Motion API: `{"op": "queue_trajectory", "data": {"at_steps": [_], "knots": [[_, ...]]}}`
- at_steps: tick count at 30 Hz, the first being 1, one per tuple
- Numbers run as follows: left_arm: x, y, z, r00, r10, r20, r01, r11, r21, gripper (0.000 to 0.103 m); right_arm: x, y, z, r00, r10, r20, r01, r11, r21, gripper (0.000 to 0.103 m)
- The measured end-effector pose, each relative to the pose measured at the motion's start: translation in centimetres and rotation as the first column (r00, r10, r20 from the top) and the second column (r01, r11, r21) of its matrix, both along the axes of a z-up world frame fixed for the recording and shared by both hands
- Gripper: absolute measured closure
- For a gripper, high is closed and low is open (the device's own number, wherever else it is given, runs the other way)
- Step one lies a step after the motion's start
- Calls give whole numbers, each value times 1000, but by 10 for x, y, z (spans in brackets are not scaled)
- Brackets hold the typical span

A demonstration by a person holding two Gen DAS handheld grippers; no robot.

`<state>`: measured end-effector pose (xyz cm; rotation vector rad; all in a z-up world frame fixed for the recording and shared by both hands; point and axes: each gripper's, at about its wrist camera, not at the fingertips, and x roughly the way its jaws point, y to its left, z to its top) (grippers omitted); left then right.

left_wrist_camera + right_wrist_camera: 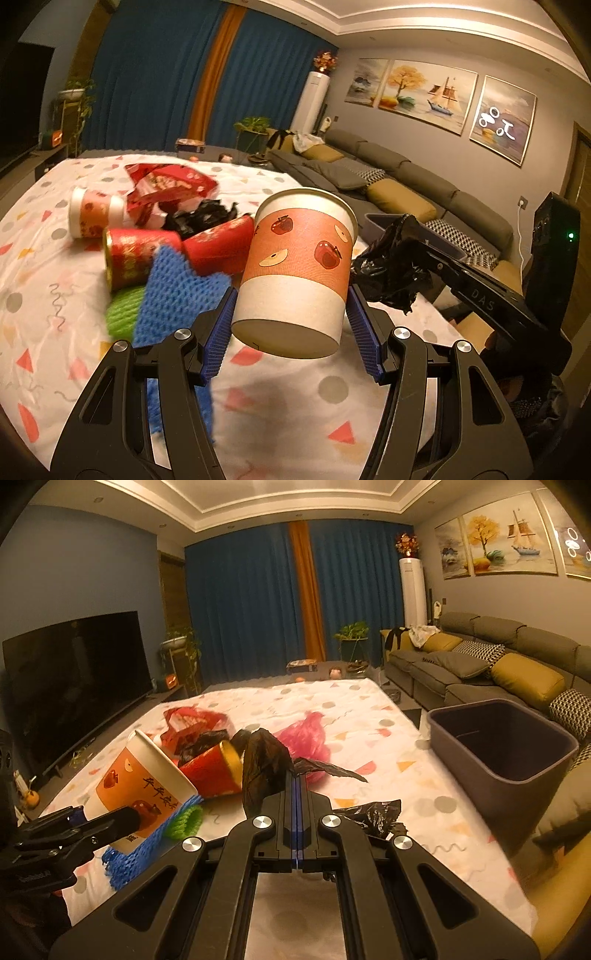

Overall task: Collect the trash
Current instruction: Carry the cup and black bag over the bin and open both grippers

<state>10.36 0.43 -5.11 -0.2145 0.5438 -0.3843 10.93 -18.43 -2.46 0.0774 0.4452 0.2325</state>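
Observation:
My left gripper (291, 317) is shut on a paper cup with an orange apple-print band (295, 273), held above the patterned sheet; the cup also shows in the right wrist view (144, 786). My right gripper (297, 786) is shut on a black plastic bag (264, 768), also seen in the left wrist view (391, 262). A grey bin (502, 746) stands to the right. On the sheet lie red cups (136, 258), another paper cup (94, 212), red wrapping (170, 184), blue foam net (173, 295), green net (122, 310) and a pink bag (306, 734).
A white patterned sheet (369, 720) covers the floor area. A grey sofa with yellow cushions (498, 664) runs along the right. A TV (74, 672) stands at left. Blue curtains and plants are at the back. More black plastic (373, 816) lies by my right gripper.

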Motion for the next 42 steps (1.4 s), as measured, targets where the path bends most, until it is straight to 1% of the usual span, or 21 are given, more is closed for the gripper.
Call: {"op": "queue_trajectory", "data": {"at_steps": [7,11,15,18,21,25,29,36,42], "knots": [[16,-28,13,998,-55,18,55,999,2,45,-1,-24,13,997,-58,44,58,998,3,102],[31,-55,27,994,-100,41,100,995,-2,45,1,-45,24,991,-110,79,111,994,-7,102],[49,-89,42,986,-148,73,148,989,2,45,6,-73,36,975,-188,123,191,982,-12,102],[61,-115,52,979,-177,97,177,984,11,45,14,-101,44,956,-253,147,257,966,-6,102],[78,-144,58,971,-213,105,214,977,2,45,27,-119,46,943,-297,148,301,954,-5,102],[101,-179,62,961,-257,106,258,966,-4,45,41,-146,41,927,-349,139,352,936,-3,102],[123,-209,58,953,-287,92,289,957,-9,45,56,-165,28,919,-379,111,381,924,1,102],[149,-243,48,947,-314,72,316,949,-11,45,79,-187,0,913,-406,39,406,914,6,102],[160,-258,34,944,-326,49,326,945,7,45,84,-190,-11,911,-412,20,412,911,-3,102]]}}
